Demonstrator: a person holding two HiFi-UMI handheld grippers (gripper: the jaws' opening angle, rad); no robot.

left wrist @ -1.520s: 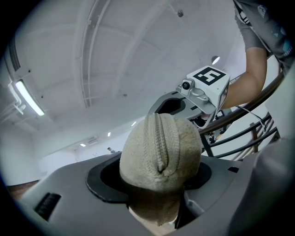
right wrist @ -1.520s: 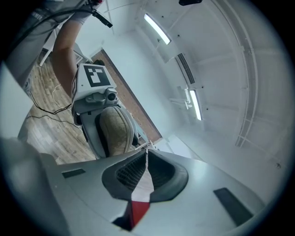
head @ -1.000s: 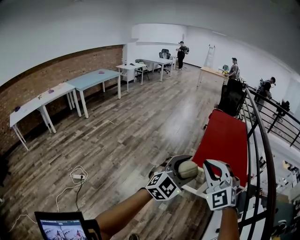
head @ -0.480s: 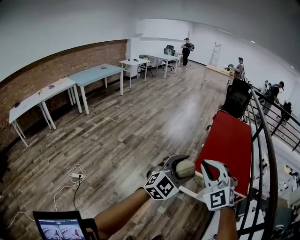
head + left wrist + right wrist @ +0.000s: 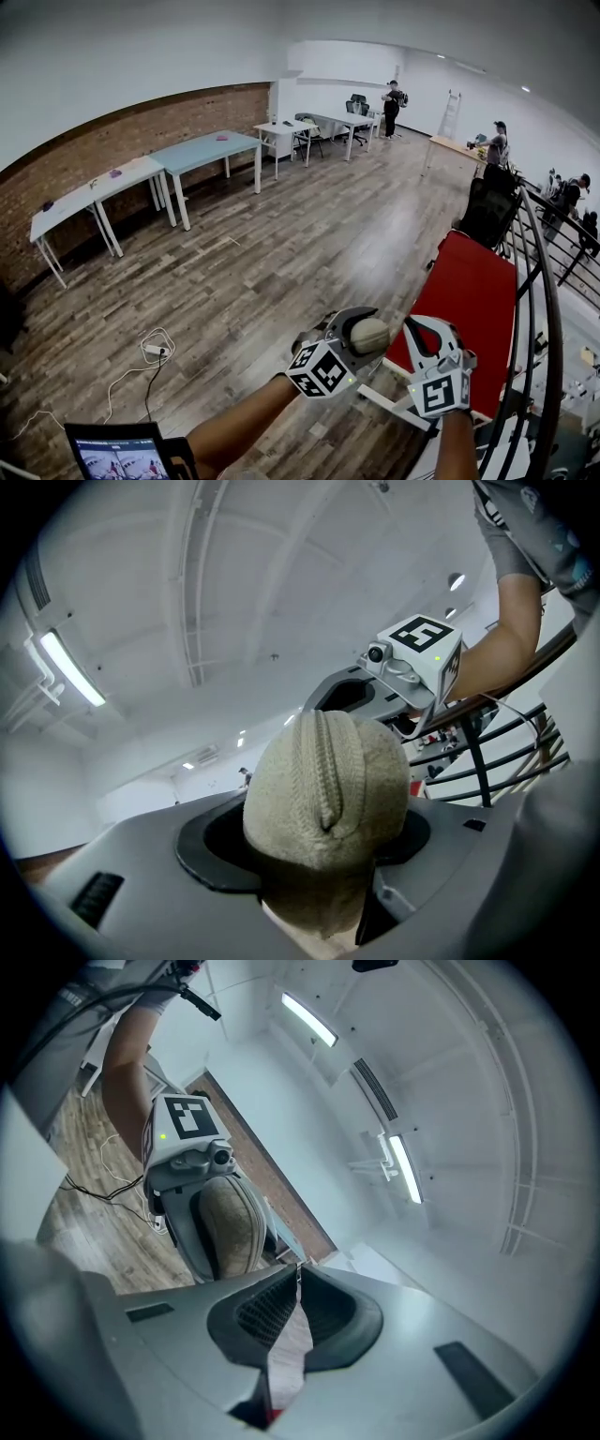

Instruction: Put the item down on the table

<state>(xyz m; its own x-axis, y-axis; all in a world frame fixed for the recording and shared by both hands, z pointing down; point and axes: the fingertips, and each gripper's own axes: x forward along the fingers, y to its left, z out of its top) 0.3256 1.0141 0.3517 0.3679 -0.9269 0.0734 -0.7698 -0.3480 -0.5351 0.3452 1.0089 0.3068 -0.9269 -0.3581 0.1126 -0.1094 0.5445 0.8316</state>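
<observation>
The knitted ball (image 5: 323, 789) is clamped tight between the left gripper's (image 5: 352, 328) jaws, held in the air just beside the red table (image 5: 464, 281), while the right gripper (image 5: 295, 1283) is seen closed, tips together, nothing gripped.

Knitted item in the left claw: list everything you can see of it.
A beige knitted bundle, woolly-looking, rounded like a rolled sock, with a raised ribbed seam running down its front. It sits clamped between the dark pads of the left claw, bulging above them and squeezed narrower below. It is held in the air near the red table; nothing but the claw touches it.
</observation>
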